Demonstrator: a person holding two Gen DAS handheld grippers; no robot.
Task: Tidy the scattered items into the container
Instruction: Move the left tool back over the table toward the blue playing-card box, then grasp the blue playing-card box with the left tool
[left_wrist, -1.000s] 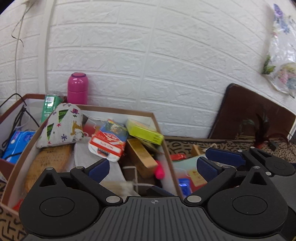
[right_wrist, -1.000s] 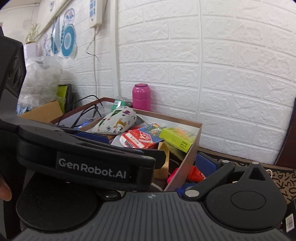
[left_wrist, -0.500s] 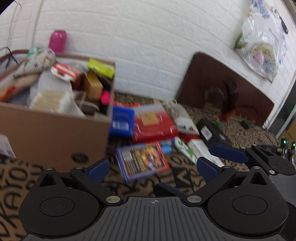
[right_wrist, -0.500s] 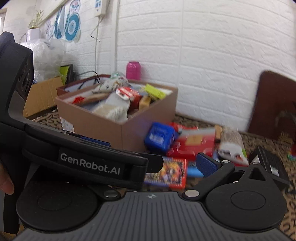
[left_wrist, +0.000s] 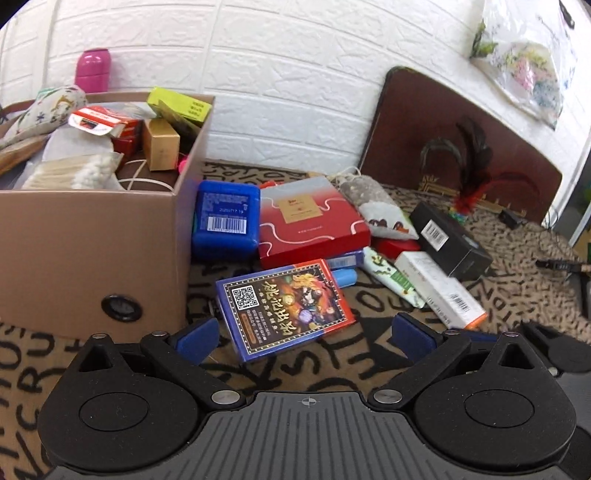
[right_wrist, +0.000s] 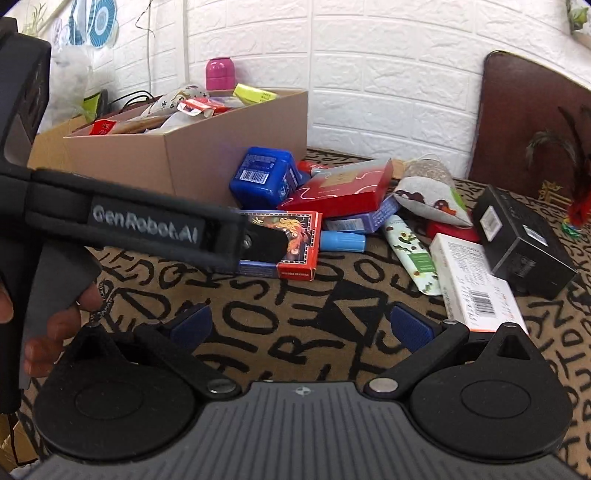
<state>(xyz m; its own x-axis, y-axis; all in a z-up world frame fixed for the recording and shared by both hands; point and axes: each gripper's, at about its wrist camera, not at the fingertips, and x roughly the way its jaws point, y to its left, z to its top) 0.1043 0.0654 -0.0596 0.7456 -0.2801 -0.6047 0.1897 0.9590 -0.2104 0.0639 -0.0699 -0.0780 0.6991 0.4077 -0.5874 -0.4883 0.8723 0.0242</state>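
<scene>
Both views have dropped from the box (left_wrist: 88, 254) to bare patterned mat (right_wrist: 295, 332); both jaws gape wide, empty.

One cardboard box (left_wrist: 88, 243) sitting at 9 o'clock; one blue tub (left_wrist: 225, 218), one red flat box (left_wrist: 314, 221), one card pack (left_wrist: 284, 306), one black box (left_wrist: 448, 240), one white carton (left_wrist: 439, 288) lying at 1 o'clock.

Both grippers are pulling back from the cardboard box (left_wrist: 88, 243) and tipping down toward the patterned mat (right_wrist: 295, 317). The box is sliding out to the left of the left gripper (left_wrist: 301, 334), while the illustrated card box (left_wrist: 284, 308) is coming between its spread jaws.
</scene>
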